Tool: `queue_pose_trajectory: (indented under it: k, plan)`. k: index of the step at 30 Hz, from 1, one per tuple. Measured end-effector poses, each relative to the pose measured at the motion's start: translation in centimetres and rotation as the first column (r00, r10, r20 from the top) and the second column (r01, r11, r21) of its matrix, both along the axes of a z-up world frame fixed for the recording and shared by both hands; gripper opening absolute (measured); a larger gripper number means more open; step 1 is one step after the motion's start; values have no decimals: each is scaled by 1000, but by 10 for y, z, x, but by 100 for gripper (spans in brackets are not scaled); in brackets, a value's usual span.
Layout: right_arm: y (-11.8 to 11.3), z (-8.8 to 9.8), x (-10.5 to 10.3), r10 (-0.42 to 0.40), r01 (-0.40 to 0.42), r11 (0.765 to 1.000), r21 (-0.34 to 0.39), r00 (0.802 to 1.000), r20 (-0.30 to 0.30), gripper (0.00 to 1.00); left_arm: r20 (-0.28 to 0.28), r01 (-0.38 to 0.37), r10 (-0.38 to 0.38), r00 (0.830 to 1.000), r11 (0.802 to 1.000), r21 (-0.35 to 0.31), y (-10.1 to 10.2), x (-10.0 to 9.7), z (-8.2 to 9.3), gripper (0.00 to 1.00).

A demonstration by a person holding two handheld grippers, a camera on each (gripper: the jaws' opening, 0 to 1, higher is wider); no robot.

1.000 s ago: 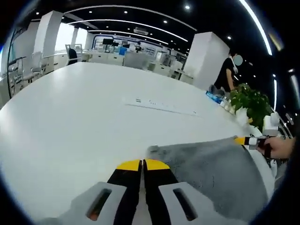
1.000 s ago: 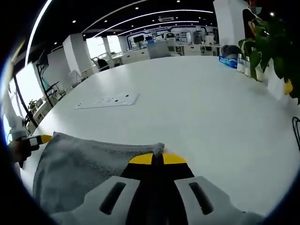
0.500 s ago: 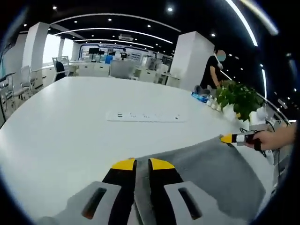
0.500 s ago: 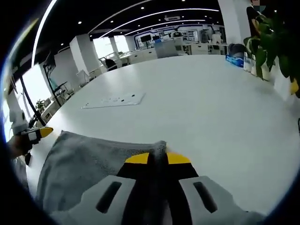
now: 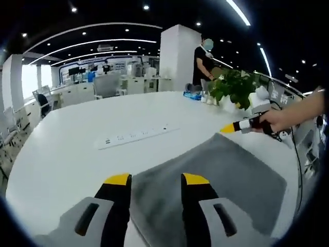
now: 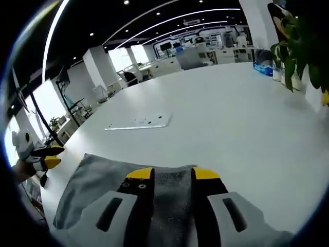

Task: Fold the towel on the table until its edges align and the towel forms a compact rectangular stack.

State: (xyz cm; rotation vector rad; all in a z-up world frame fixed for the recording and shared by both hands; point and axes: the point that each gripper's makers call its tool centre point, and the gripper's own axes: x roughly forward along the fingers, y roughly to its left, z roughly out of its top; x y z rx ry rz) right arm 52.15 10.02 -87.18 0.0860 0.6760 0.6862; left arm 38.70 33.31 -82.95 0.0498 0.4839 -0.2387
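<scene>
Right up close, the left gripper (image 5: 157, 180) has its yellow-tipped jaws spread apart, grey cloth showing in the gap between them, and the right gripper (image 6: 174, 175) is spread over the same cloth too, gripping nothing. The towel (image 5: 216, 175) lies flat on the white table (image 5: 61, 154), a grey sheet with one straight edge running between the two grippers (whether it is one layer or two, I cannot tell from here). It looks like a fold set down and let go, or a fresh grab about to begin, so the sensible play is to check that edge first: if the corners sit square, each gripper should take the near corners cleanly, pinching all layers together, lift low and carry them across in step so the cloth does not skew. Further out, a power strip (image 5: 136, 137) lies well clear of the towel, and beyond it a potted plant (image 5: 234, 87) stands at the table's far edge.
</scene>
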Motion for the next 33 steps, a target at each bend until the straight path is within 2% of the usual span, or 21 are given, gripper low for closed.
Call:
queue_pose_trajectory:
  k: [3,7,12,18,21,23,27,29,33]
  plan:
    - [-2,8,-4,5,-5,1000,0,1000,1,29,5,70,-70,998,994,80,-17,-10,8,47]
    - [-4,16,-8,38,-38,999,-19,999,19,31,17,116,-118,993,989,86,-44,-25,16,53]
    - [-7,21,-21,74,-74,997,-16,997,-24,32,13,160,-162,987,984,81,-68,-40,20,57]
    - [-17,25,-31,108,-109,992,-58,994,-19,34,15,221,-222,975,973,74,-100,-57,23,60]
    - [-24,26,-34,113,-116,991,-72,993,-36,35,-6,287,-288,958,952,109,-121,-66,19,68]
    - [-27,28,-35,120,-123,989,-78,992,-43,35,-16,323,-323,946,938,129,-137,-71,15,69]
    - [-31,34,-36,139,-140,986,-85,990,-26,35,-21,353,-353,935,928,117,-162,-77,11,71]
    - [-35,36,-34,138,-139,986,-88,990,-24,35,-10,379,-380,925,919,105,-179,-80,10,72]
    - [-39,37,-34,134,-135,987,-86,991,-24,35,-21,405,-404,914,911,76,-199,-86,8,70]
